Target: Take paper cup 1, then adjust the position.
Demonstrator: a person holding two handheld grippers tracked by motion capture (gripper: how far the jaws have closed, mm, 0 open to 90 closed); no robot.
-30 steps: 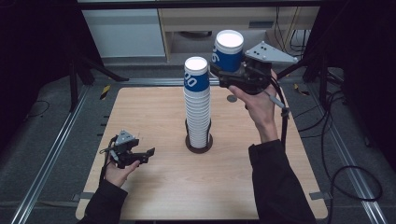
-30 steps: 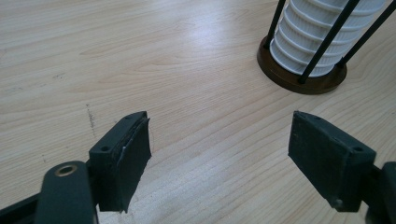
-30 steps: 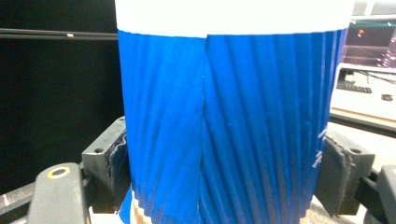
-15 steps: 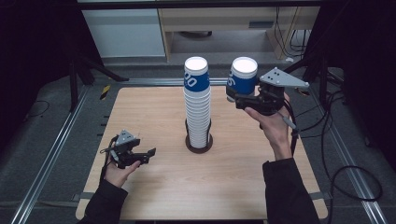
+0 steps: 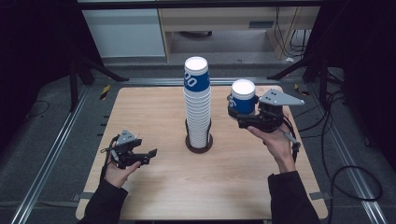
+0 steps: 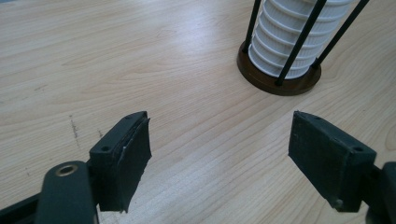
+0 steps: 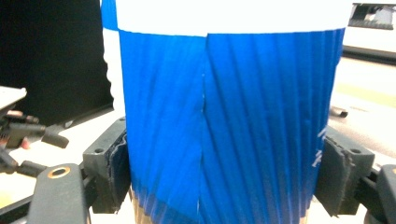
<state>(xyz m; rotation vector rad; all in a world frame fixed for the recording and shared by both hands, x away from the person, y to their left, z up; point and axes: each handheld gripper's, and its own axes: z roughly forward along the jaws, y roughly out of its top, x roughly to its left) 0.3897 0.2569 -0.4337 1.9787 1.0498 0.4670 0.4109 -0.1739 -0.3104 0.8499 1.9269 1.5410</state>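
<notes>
A pale wooden table (image 5: 163, 186) stands in a dark room with metal rails on the floor at either side. Nearest the person, the left gripper (image 5: 148, 154) rests low over the wood, jaws spread wide with nothing between them, likely kept clear in waiting. Ahead of it and to its right stands the cup stack (image 5: 197, 105) in a black wire holder (image 6: 279, 79); the left gripper view shows the holder's dark base and rods close up. Right of the stack, the right gripper (image 5: 236, 114) clamps a single blue cup (image 5: 243, 95) upright, above the table, probably for setting down. The right gripper view shows the pads (image 7: 116, 172) pressing the ribbed wall (image 7: 224, 135).
</notes>
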